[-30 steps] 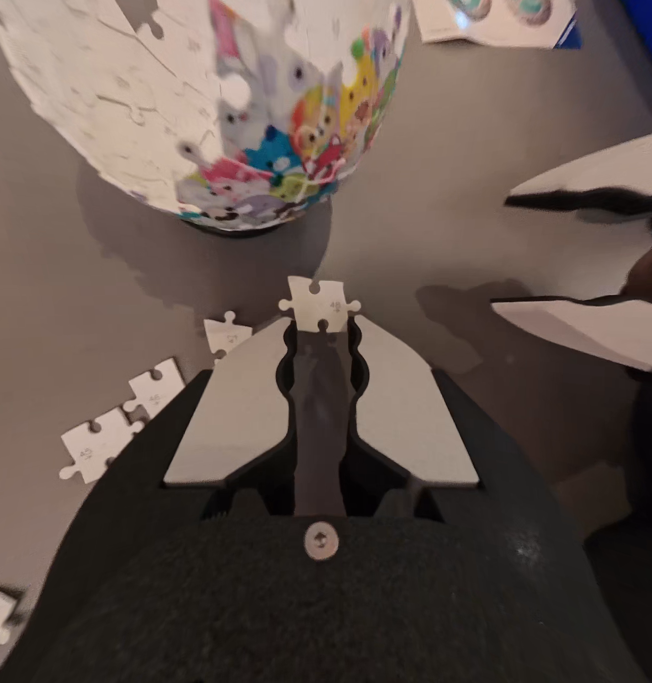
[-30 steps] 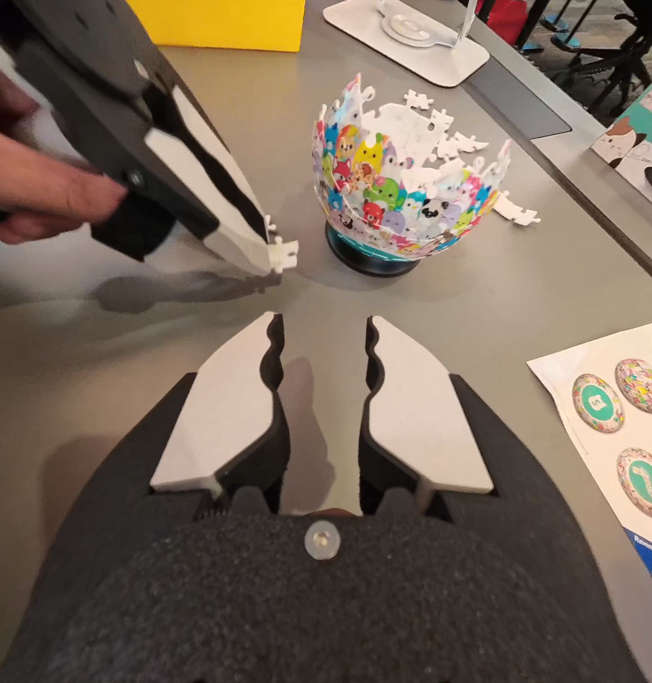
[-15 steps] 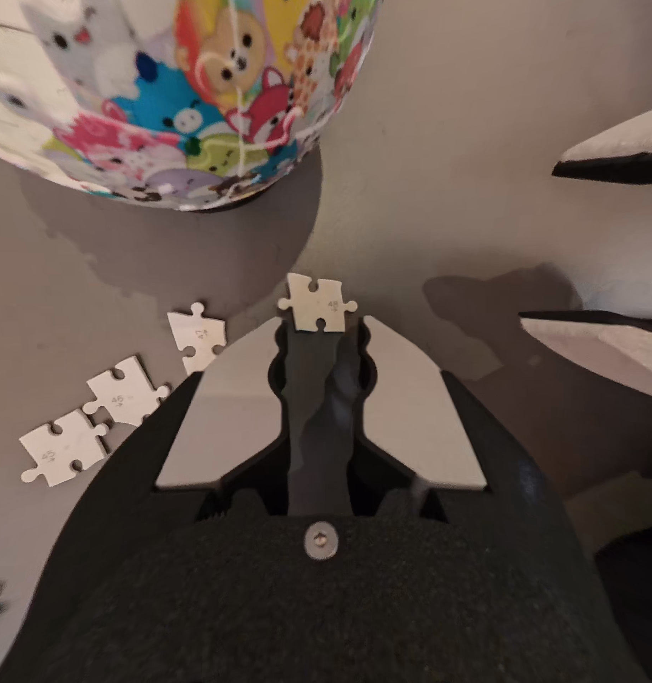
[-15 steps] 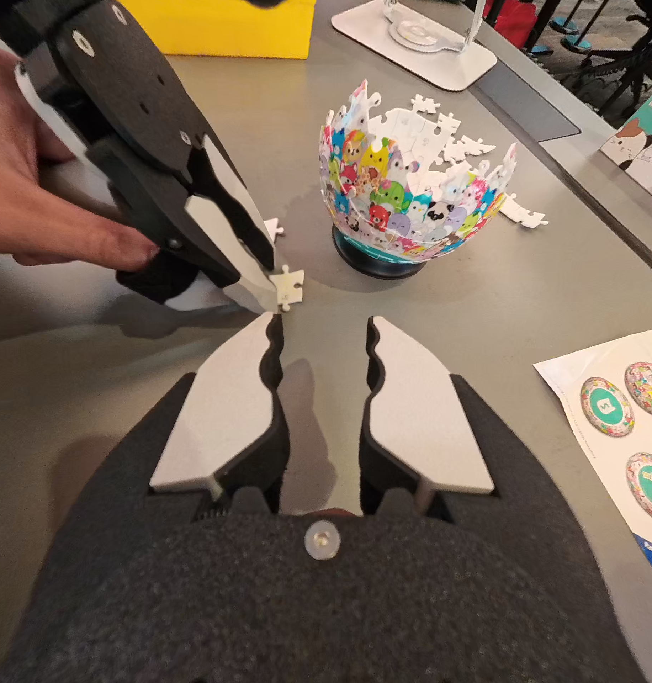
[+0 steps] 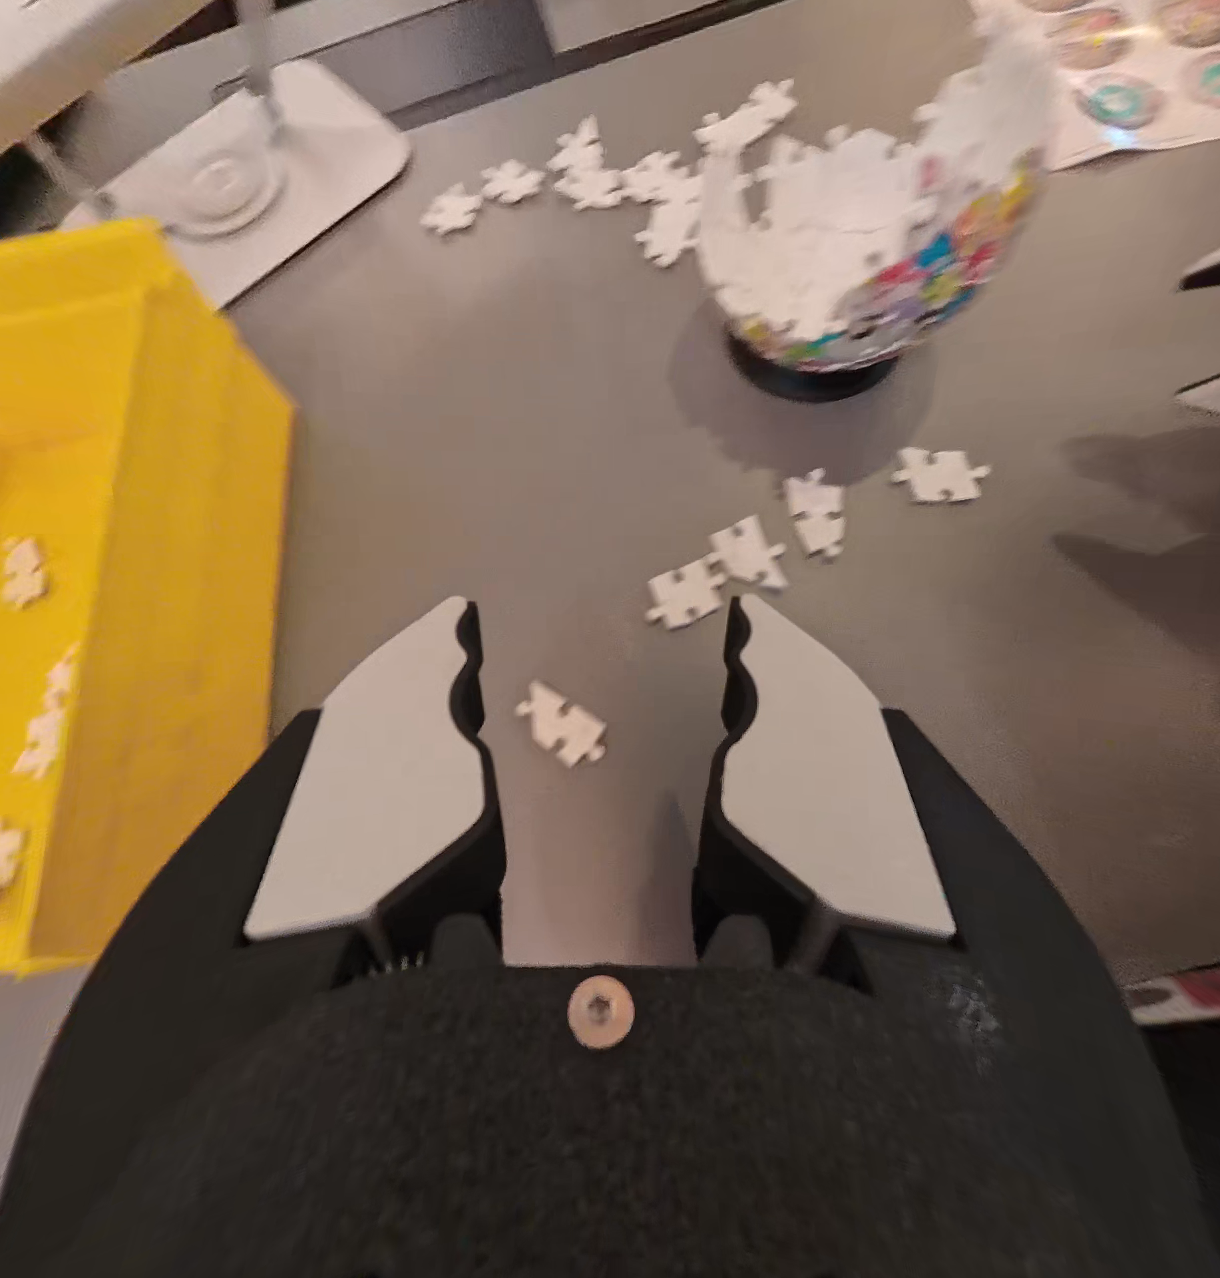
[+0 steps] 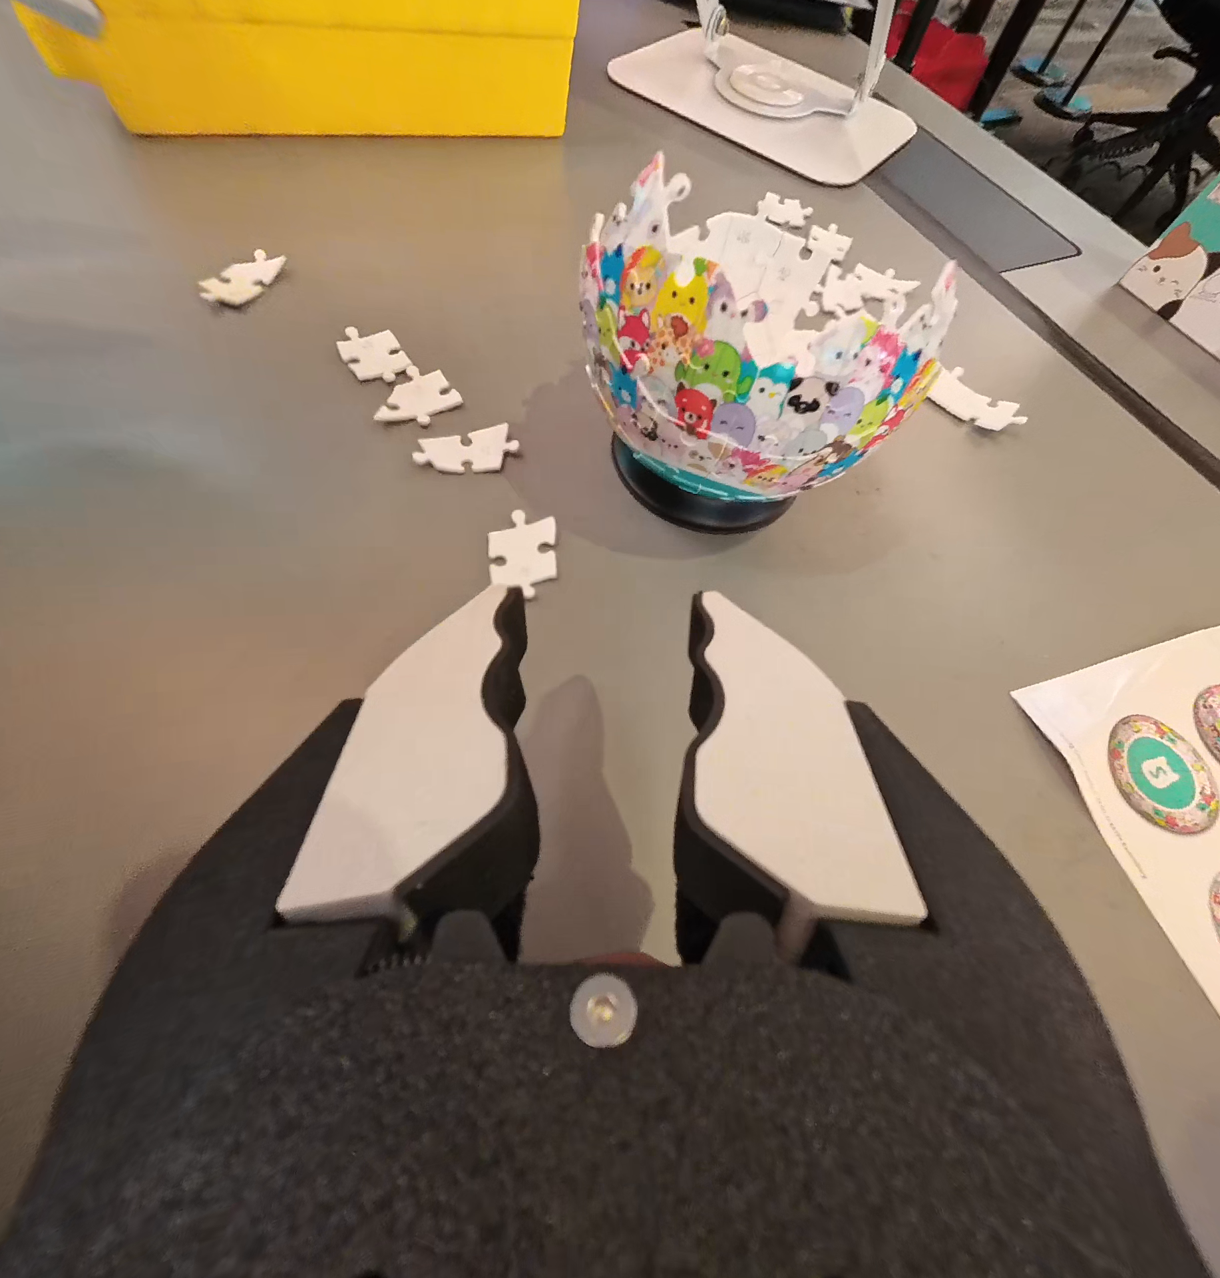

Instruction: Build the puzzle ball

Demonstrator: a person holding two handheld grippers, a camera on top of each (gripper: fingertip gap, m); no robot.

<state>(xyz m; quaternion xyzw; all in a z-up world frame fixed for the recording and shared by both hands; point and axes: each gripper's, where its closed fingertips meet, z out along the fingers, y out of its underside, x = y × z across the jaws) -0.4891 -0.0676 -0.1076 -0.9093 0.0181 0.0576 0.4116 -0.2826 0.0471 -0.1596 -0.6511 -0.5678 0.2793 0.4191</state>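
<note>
The left gripper [image 5: 600, 608] is wide open and holds nothing. It hangs over the grey table [image 5: 524, 415]. One white piece [image 5: 562, 723] lies flat on the table, showing in the gap between its two fingers. The picture from this gripper is a bit blurry. The right gripper [image 6: 607, 598] is open too, and it holds nothing. A white piece [image 6: 522, 553] lies flat just past the tip of its left finger [image 6: 420, 761]; if it touches the tip, I cannot tell. The ball [image 6: 759, 366] is only half built, like a bowl with a jagged top edge. It sits upright on a dark round stand [image 6: 697, 494] in the middle of the table, ahead of the right gripper. Its outside is full of bright little animals, and its inside is white. Three more white pieces [image 6: 413, 394] lie in a row to the left of the ball, and one more piece [image 6: 240, 280] lies farther off. Some white pieces lie behind the ball as well. A yellow box [image 5: 109, 553] stands at the far left side of the table, with a few pieces inside it. A paper sheet [image 6: 1160, 795] with round pictures lies to the right. A white flat base [image 6: 766, 104] rests at the far end of the table.
</note>
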